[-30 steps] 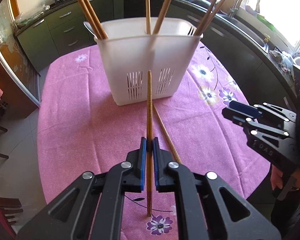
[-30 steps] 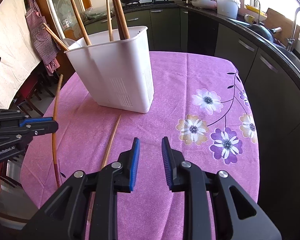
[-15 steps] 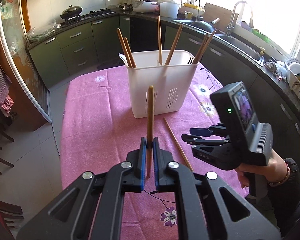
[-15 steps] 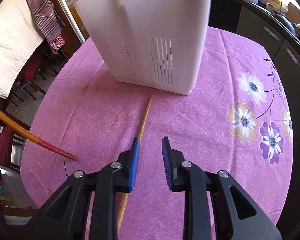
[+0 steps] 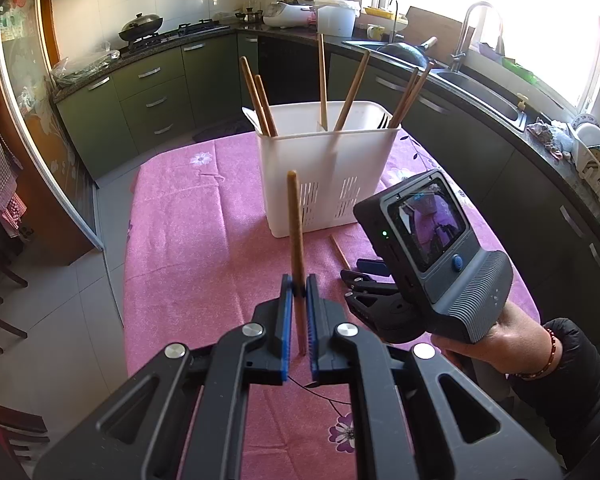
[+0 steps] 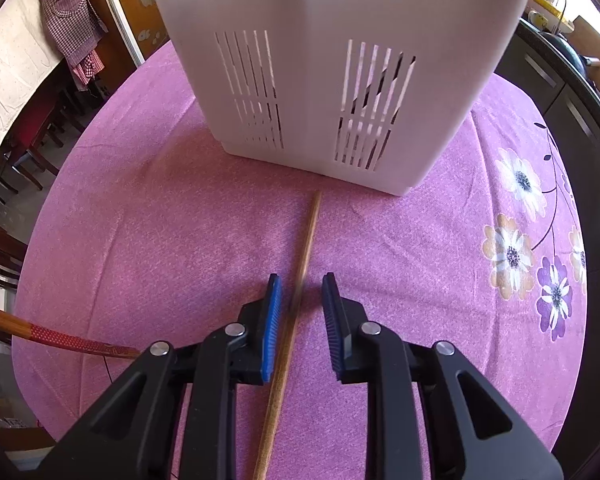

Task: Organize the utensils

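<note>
Our left tongs (image 5: 297,294) clamp a slender brown wooden chopstick (image 5: 295,232) upright. Our right tongs (image 6: 298,308) stand open, straddling a second chopstick (image 6: 300,264) flat on the pink tabletop (image 6: 160,232), before the slotted white plastic holder (image 6: 332,80).

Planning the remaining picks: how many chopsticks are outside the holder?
2: one chopstick clamped in the left gripper, one on the cloth between the right gripper's open fingers.

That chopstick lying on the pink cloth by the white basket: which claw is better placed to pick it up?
The right claw. Its open jaws straddle the lying chopstick, just short of the white basket. The left claw is shut on another chopstick, held above the cloth.
</note>
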